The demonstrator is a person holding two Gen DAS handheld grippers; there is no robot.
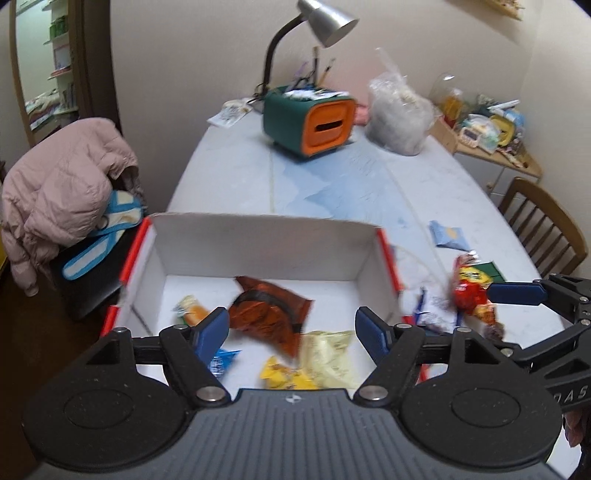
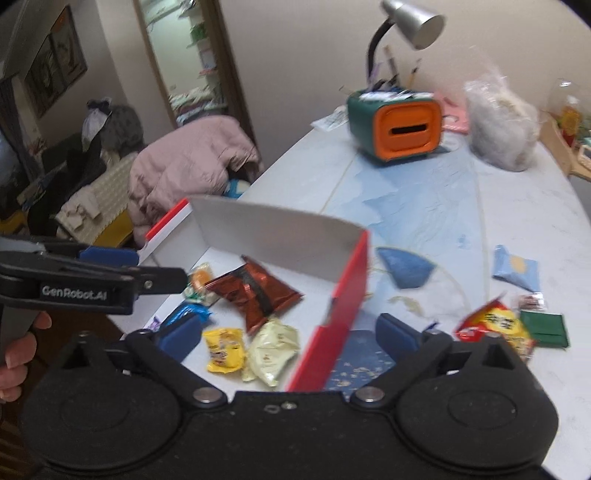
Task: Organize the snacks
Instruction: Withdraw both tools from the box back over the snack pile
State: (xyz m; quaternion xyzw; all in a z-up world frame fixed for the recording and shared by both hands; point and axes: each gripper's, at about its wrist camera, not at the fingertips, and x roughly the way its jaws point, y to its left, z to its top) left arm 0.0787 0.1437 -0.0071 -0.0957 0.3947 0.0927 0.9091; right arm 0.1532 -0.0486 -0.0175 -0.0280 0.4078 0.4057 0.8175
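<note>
Presently, the left gripper (image 1: 291, 332) is held above the near end of the white box (image 1: 258, 236), its blue-padded fingers spread wide apart with nothing between them. The same gripper is seen from the side in the right wrist view (image 2: 162, 273), over the left wall of the box.

Inside the box, a brown-red foil packet (image 1: 271, 314) is seen in the middle of the floor. An orange-and-green packet (image 1: 190, 308) lies to its left, a blue packet (image 1: 221, 360) near the left finger, and a yellow packet (image 1: 284, 376) and a pale cream packet (image 1: 328, 356) at the near side.

The right gripper (image 2: 291, 332) is positioned over the red right wall of the box, its fingers likewise spread with nothing gripped. In the left wrist view only one of its blue pads is visible, beside the red-and-yellow snack bag.

Outside the box, on the table (image 2: 517, 206), a red-and-yellow snack bag (image 2: 496, 326) lies just beside the right finger, with a green packet (image 2: 545, 328) next to it. A light blue packet (image 2: 517, 271) and a darker blue packet (image 2: 404, 267) lie farther out.

A green-and-orange organiser (image 1: 308, 122) and a desk lamp (image 1: 325, 18) stand at the far end.
</note>
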